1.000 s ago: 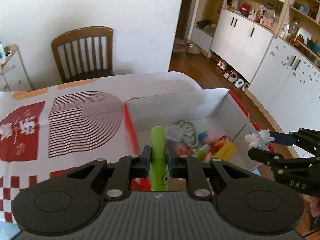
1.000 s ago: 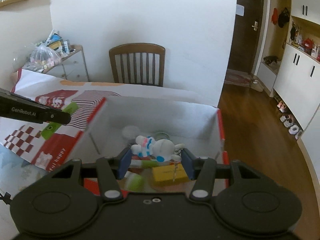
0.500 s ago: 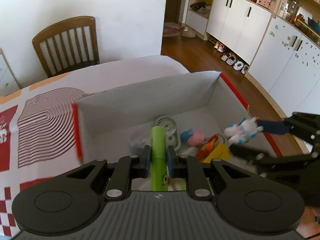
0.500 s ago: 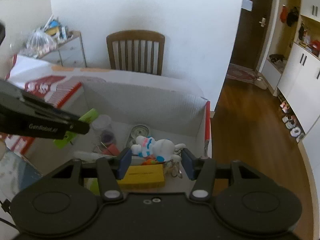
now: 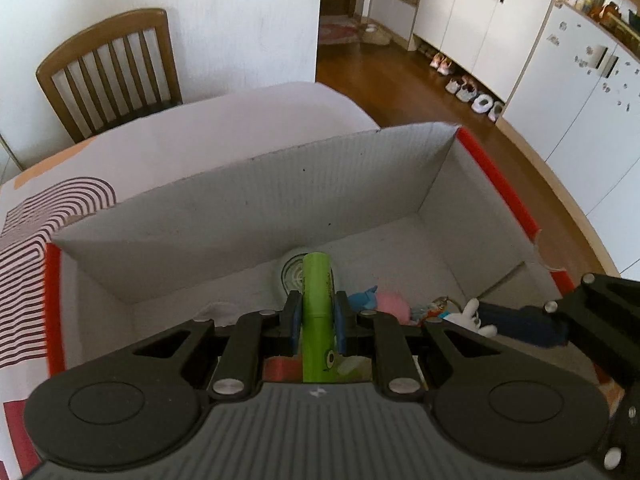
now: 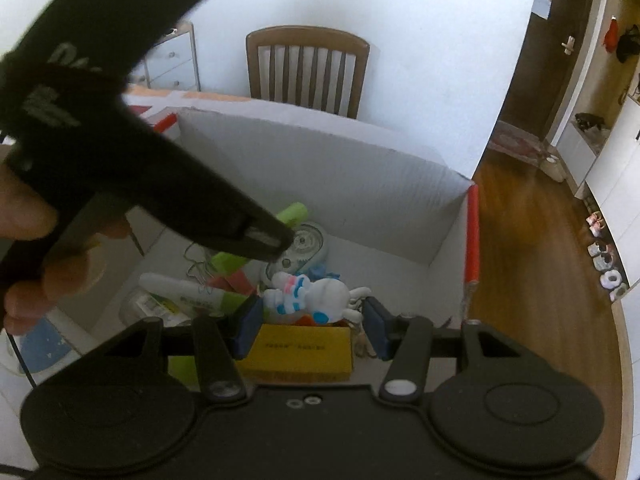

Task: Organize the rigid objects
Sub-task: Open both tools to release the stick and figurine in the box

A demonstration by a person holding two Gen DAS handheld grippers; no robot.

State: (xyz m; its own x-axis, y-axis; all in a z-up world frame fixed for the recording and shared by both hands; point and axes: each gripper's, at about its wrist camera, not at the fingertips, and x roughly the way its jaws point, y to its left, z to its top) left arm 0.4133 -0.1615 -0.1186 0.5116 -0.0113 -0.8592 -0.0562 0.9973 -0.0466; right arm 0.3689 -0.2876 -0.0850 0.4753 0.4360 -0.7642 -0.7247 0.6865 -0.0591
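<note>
- The left gripper has its blue pads closed tight on a smooth lime-green cylinder, which points toward 12 o'clock over the open box.
- The right gripper has its blue pads set fairly wide on either side of a glossy white figurine with pink and blue marks; whether the pads actually press on it, I cannot tell.
- In the left wrist view that figurine sits at about 3 o'clock of the green cylinder, low inside the box.
- The cardboard box is rectangular, with matte white corrugated walls and red-edged rims.
- On its floor lie a round ribbed white disc, a flat yellow rectangular pack directly beneath the figurine, a slim white marker at 9 o'clock of the figurine, and a soft-looking pink toy.
- A slatted wooden chair stands at 12 o'clock beyond the box, against a plain white wall.
</note>
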